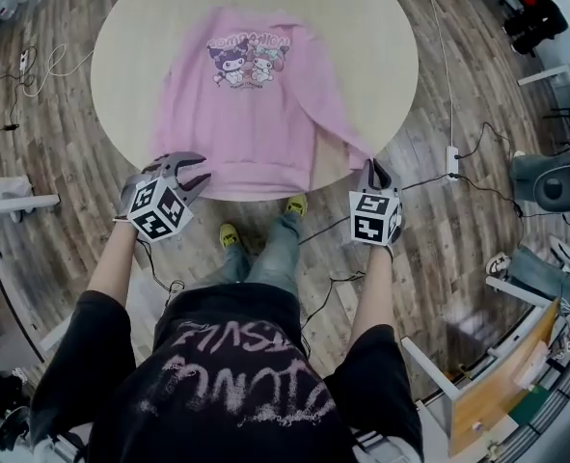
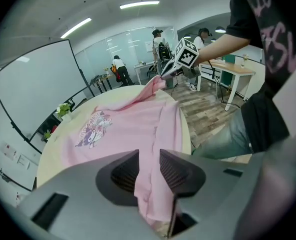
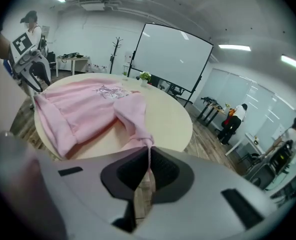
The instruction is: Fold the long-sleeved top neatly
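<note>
Worktop [image 1: 381,46], round and pale, carries the pink long-sleeved top [image 1: 256,114], spread print-up with its hem [image 1: 256,177] at the near edge. Left gripper [image 1: 190,167] is clamped on the hem corner. Right gripper [image 1: 376,174] is pinched tight on the end of the sleeve [image 1: 333,114]. Risk: the right bite looks thin and a tug could slip it. Uneven pulls would skew the top.

A round cream bench [image 1: 391,56] is standing on a wood-plank floor [image 1: 63,162] — a cable [image 1: 447,75] is trailing to a white power strip [image 1: 452,160]. A whiteboard [image 3: 175,59] is standing beyond, with a potted plant [image 3: 145,77] sitting near the bench's far edge.
</note>
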`<state>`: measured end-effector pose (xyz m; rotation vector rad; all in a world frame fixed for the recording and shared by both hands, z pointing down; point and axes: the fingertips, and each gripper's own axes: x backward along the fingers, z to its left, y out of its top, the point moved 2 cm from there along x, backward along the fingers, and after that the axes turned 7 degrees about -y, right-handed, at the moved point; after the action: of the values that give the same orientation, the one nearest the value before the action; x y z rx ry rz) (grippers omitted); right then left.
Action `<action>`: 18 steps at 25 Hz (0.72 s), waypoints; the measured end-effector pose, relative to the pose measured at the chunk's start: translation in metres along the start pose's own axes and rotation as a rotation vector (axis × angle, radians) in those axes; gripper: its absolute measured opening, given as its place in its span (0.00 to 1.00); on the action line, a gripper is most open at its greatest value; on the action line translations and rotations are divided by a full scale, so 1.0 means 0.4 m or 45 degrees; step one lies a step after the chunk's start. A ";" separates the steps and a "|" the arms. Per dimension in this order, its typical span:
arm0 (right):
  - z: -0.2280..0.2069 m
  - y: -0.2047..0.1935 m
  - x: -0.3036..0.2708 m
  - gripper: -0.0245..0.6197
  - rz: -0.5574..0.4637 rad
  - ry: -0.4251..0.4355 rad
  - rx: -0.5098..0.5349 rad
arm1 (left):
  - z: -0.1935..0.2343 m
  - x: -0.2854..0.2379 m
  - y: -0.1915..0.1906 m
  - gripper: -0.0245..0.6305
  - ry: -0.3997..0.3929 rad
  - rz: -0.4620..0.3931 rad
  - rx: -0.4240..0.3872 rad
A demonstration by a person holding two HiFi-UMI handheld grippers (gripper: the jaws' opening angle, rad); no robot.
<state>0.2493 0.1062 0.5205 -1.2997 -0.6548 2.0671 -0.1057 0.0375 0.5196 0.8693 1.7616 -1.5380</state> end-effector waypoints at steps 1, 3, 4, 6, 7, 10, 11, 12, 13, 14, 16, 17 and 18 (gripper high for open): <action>-0.038 0.007 -0.014 0.07 -0.003 -0.019 0.004 | 0.013 -0.016 0.020 0.25 -0.002 0.002 -0.005; -0.113 0.021 -0.043 0.07 -0.009 -0.046 0.016 | 0.036 -0.047 0.061 0.25 -0.006 0.009 -0.007; -0.152 0.026 -0.059 0.07 -0.012 -0.057 0.024 | 0.046 -0.065 0.082 0.25 -0.009 0.014 -0.004; -0.235 0.039 -0.095 0.07 -0.019 -0.081 0.042 | 0.072 -0.104 0.129 0.25 -0.014 0.023 0.007; -0.278 0.048 -0.115 0.07 -0.027 -0.091 0.047 | 0.086 -0.125 0.153 0.25 -0.015 0.031 0.014; -0.398 0.065 -0.182 0.07 -0.051 -0.109 0.066 | 0.120 -0.196 0.220 0.25 -0.021 0.059 0.039; -0.436 0.070 -0.207 0.07 -0.055 -0.114 0.077 | 0.130 -0.220 0.241 0.25 -0.024 0.069 0.050; -0.473 0.077 -0.234 0.07 -0.058 -0.118 0.086 | 0.141 -0.244 0.263 0.25 -0.027 0.079 0.060; -0.509 0.085 -0.262 0.07 -0.061 -0.122 0.092 | 0.154 -0.266 0.285 0.25 -0.027 0.091 0.067; -0.543 0.095 -0.290 0.07 -0.065 -0.122 0.097 | 0.165 -0.287 0.307 0.25 -0.028 0.104 0.070; -0.596 0.111 -0.343 0.07 -0.076 -0.115 0.112 | 0.176 -0.319 0.343 0.25 -0.032 0.130 0.077; -0.617 0.119 -0.368 0.07 -0.081 -0.111 0.124 | 0.180 -0.333 0.354 0.25 -0.034 0.141 0.085; -0.634 0.126 -0.395 0.07 -0.084 -0.107 0.140 | 0.184 -0.344 0.362 0.25 -0.036 0.153 0.097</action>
<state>0.5226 -0.0189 0.4823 -1.1203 -0.6034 2.0829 0.0948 -0.0312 0.5399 0.9680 1.6097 -1.5401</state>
